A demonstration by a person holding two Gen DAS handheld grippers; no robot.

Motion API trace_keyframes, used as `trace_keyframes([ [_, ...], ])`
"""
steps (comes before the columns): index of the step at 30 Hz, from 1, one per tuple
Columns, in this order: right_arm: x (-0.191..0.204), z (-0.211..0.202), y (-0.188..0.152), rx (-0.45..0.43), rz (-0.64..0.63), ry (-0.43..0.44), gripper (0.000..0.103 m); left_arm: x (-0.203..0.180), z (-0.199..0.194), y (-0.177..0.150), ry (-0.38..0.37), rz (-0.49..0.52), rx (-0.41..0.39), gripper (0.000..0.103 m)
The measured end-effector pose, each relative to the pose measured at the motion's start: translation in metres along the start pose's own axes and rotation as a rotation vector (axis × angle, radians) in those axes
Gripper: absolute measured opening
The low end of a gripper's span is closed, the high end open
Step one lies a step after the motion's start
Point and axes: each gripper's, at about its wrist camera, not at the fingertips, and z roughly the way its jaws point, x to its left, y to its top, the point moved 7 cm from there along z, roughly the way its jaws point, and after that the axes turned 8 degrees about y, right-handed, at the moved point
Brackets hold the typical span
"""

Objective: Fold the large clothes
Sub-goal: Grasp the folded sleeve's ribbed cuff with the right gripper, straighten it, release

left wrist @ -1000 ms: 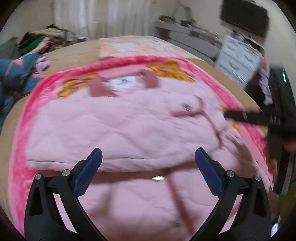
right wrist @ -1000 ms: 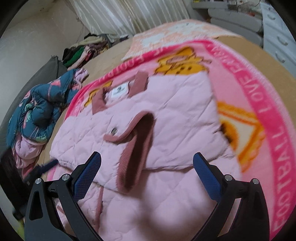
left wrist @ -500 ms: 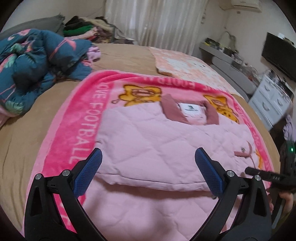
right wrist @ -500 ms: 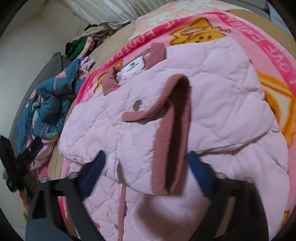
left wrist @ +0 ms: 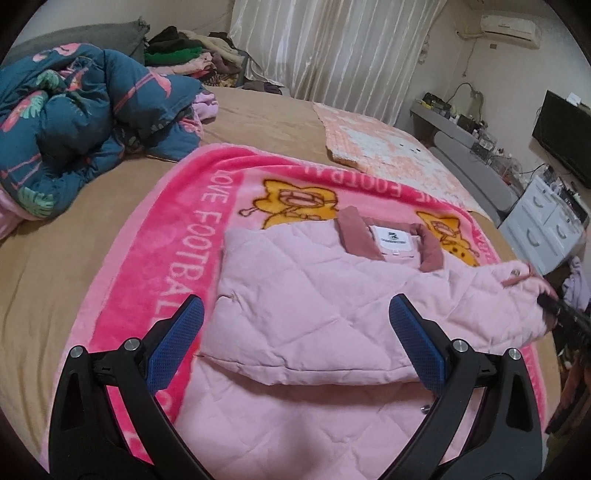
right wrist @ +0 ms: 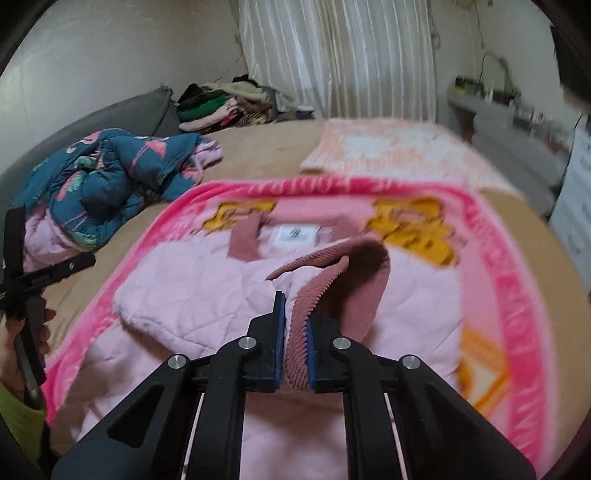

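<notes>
Bedroom, bed [left wrist: 258, 122] with tan cover, contents listed from left to right. At far left lay a crumpled teal quilt [left wrist: 74, 107] with a flamingo print, bunched on the bed near a grey pillow [left wrist: 92, 33]; behind it, against the white curtain [left wrist: 332, 48], sat a heap of mixed clothes [left wrist: 184, 55]. Centre: a pink blanket [left wrist: 177, 236] with white lettering and yellow cartoon figures, spread flat on the bed. On the blanket lay the task item, a pale pink quilted jacket [left wrist: 314, 295], collar and white label pointed toward the curtain, its left side folded inward over the body. The left gripper [left wrist: 295, 343] hung above the jacket's near portion, jaws released and wide apart, blue pads clear of the fabric, nothing between them. Beyond the blanket, a peach patterned mat [left wrist: 388, 151] lay on the bed. Toward the right: the jacket's sleeve, ending in a dusty-rose corduroy cuff [right wrist: 332, 288], raised off the jacket body. The right gripper [right wrist: 294, 350] was clenched on that cuff, the ribbed fabric pinched between its blue pads. At far right stood a white drawer unit [left wrist: 546, 229] and a dark screen [left wrist: 565, 136] on the wall.
</notes>
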Motion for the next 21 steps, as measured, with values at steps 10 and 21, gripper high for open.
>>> trace_keyframes([
  [10, -0.041, 0.006, 0.003, -0.015, -0.02, -0.076, 0.009, -0.036, 0.033, -0.015, -0.037, 0.044, 0.08, 0.094],
  [21, -0.067, 0.038, -0.047, 0.076, 0.041, -0.101, 0.01, -0.065, 0.071, -0.04, 0.0, 0.167, 0.156, 0.094],
])
